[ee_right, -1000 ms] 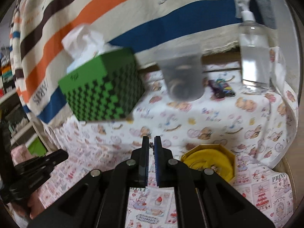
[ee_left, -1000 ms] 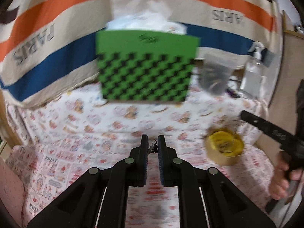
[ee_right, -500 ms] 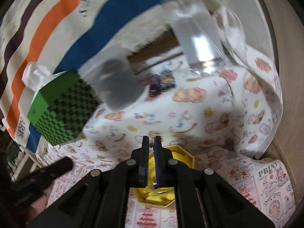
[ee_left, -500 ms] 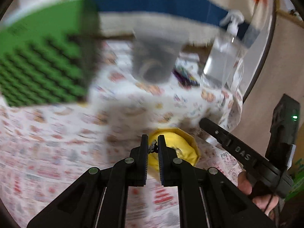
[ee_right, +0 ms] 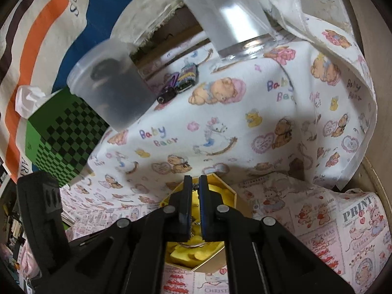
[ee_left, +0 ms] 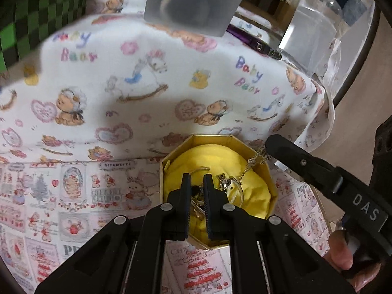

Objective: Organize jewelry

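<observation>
The jewelry box (ee_left: 265, 171), gold-walled and many-sided with a yellow lining (ee_left: 203, 156), sits on the printed cloth (ee_left: 137, 90) near the right edge of the worktop, and both my tools are right over it. In the left wrist view my left tool (ee_left: 196, 186) hangs above the near half of the box, fingers drawn in to a narrow gap with a small dark-and-gold piece (ee_left: 198, 196) lodged between them; it looks pinched there, though I can't make out what the piece is. Just to its right, a small gold charm (ee_left: 225, 183) and a thin clear ring lie on the lining. A fine gold chain (ee_left: 254, 160) runs from that spot up and over the right rim to the tip of my right tool (ee_left: 270, 147), which reaches in from the right side.

From the right wrist view, my right tool (ee_right: 195, 183) has its fingers nearly together, and a bit of fine chain (ee_right: 195, 185) shows in the slit at the tips, so it's gripping the chain. The box (ee_right: 230, 196) lies directly under it, with a metal ring showing low between the fingers.

Toward the back of the worktop stands a frosted plastic cup (ee_right: 110, 83), with a green checkered tissue box (ee_right: 63, 137) to its left at the back left corner. A clear bottle (ee_right: 232, 19) stands at the back right, and some small purple and patterned items (ee_right: 178, 83) lie between cup and bottle. A striped fabric (ee_right: 36, 24) hangs behind it all.
</observation>
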`<state>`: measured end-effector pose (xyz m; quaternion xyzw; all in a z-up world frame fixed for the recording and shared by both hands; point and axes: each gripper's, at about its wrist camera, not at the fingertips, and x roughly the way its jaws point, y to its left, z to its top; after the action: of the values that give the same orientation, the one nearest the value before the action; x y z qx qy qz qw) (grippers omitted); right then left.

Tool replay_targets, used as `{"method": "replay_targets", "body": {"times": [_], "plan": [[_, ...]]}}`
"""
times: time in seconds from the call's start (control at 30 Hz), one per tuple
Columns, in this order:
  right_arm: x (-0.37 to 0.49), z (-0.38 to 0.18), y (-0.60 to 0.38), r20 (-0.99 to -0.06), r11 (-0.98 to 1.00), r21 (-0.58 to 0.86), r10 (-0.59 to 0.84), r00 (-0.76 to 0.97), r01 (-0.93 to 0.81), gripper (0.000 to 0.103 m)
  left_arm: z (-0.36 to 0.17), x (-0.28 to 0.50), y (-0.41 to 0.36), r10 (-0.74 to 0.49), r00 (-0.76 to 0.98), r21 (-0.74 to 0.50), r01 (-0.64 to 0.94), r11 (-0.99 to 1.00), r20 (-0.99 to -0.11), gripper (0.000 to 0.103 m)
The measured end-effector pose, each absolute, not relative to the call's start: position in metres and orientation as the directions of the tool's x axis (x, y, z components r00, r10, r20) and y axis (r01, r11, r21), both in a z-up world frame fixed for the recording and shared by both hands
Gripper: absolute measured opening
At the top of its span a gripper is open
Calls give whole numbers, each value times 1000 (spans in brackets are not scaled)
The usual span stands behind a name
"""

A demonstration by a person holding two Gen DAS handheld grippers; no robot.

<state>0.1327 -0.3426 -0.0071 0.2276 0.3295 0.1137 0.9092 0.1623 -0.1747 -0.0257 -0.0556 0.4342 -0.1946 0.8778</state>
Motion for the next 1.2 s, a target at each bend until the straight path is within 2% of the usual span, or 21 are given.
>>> {"method": "replay_targets", "body": {"times": [0.27, 0.43, 0.53, 0.7, 0.77, 0.8, 0.9, 1.0, 1.07, 1.17, 1.2], "plan": [[140, -14, -339, -567, 870, 489, 368, 737, -58, 5, -14, 154, -162, -365, 600, -232, 290, 929, -712, 9], [141, -15, -337, -566, 868, 493, 374, 735, -62, 6, -2, 144, -150, -328, 644, -189, 278, 942, -691, 19], [139, -12, -337, -558, 870, 487, 374, 741, -73, 6, 10, 142, -142, -281, 680, -136, 260, 956, -677, 20], [131, 0, -330, -543, 885, 456, 358, 760, -92, 9, 25, 126, -116, -262, 715, -126, 238, 963, -648, 20], [126, 8, -329, -526, 889, 448, 348, 776, -95, 18, 33, 119, -110, -242, 740, -103, 229, 968, -627, 20], [123, 13, -328, -518, 896, 433, 333, 788, -94, 26, 37, 114, -109, -233, 752, -92, 225, 970, -617, 20], [110, 31, -323, -488, 921, 377, 285, 825, -95, 33, 52, 100, -98, -217, 781, -77, 212, 974, -585, 21], [98, 45, -320, -447, 923, 369, 281, 849, -111, 49, 67, 85, -84, -199, 812, -70, 193, 979, -548, 31], [87, 52, -314, -429, 930, 344, 278, 859, -129, 54, 77, 71, -74, -176, 844, -50, 175, 983, -507, 39], [74, 59, -303, -423, 944, 297, 265, 866, -144, 61, 84, 55, -65, -150, 878, -21, 158, 987, -455, 61], [70, 61, -300, -417, 946, 286, 266, 869, -152, 64, 86, 51, -62, -149, 886, -24, 154, 988, -439, 71]]}}
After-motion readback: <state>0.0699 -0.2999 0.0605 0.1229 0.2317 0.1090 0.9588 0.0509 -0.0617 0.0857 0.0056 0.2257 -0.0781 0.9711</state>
